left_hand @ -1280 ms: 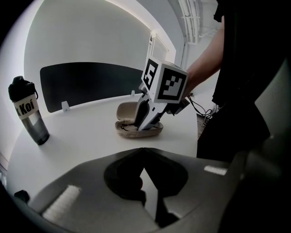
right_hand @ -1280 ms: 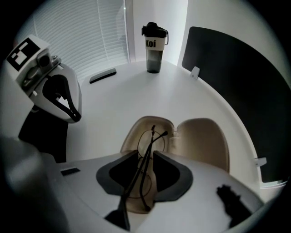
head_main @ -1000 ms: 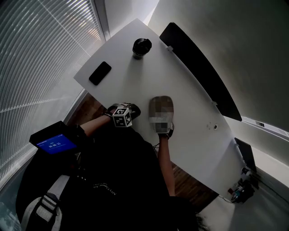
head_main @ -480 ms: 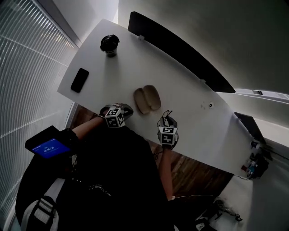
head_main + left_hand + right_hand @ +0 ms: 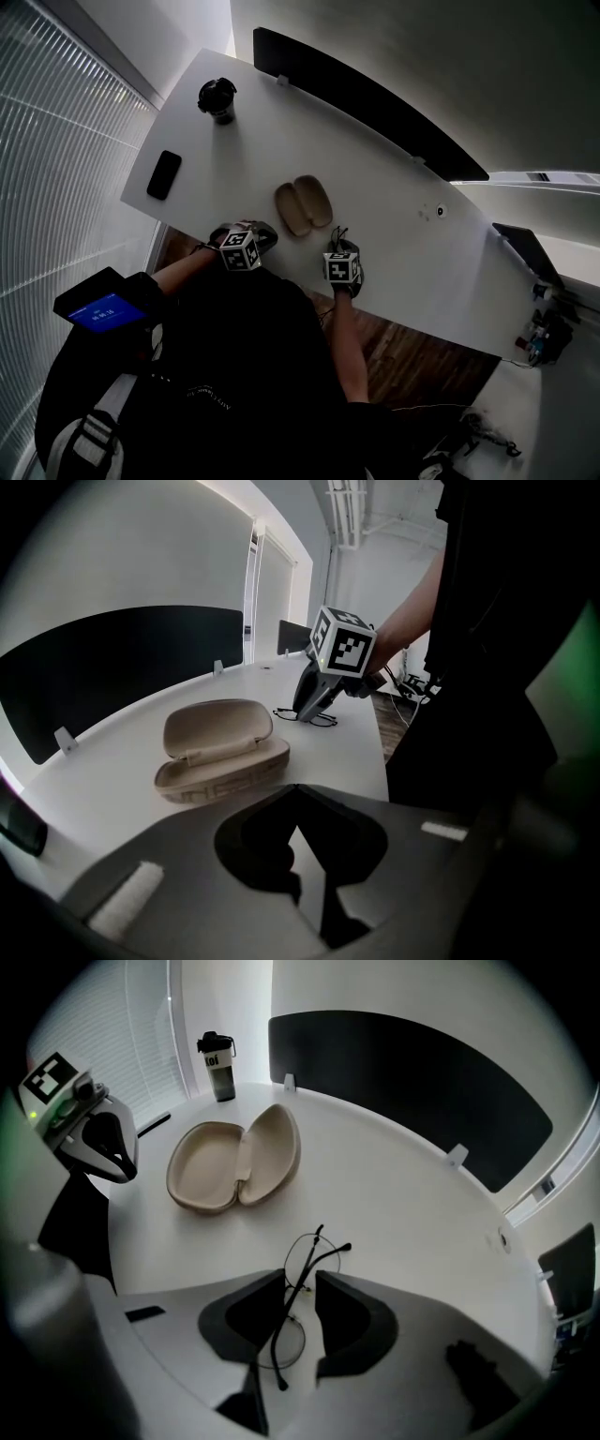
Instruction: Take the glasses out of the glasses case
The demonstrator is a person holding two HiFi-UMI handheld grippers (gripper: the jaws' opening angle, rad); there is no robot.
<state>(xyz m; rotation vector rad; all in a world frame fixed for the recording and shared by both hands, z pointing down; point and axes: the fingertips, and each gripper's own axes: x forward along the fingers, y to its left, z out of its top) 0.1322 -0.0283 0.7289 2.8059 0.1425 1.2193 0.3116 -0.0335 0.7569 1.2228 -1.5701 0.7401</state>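
Note:
The beige glasses case [image 5: 302,206] lies open and empty on the white table [image 5: 394,234], lid tipped back [image 5: 234,1157]. Thin wire-framed glasses [image 5: 302,1258], folded, sit between the jaws of my right gripper [image 5: 301,1283], which is shut on them and points steeply down near the table's front edge, to the right of the case. In the left gripper view the glasses [image 5: 319,719] hang at the table surface under the right gripper [image 5: 317,691]. My left gripper [image 5: 295,794] hovers in front of the case [image 5: 220,747], its jaws closed together on nothing.
A black phone [image 5: 164,174] lies at the table's left end and a dark bottle [image 5: 217,98] stands at the far left corner. A long black partition [image 5: 375,98] runs along the table's back edge. A small round grommet [image 5: 439,212] sits to the right.
My right gripper has left the case and come back and to the right, toward the front edge, with the glasses in it. The left gripper shifted a little beside the case.

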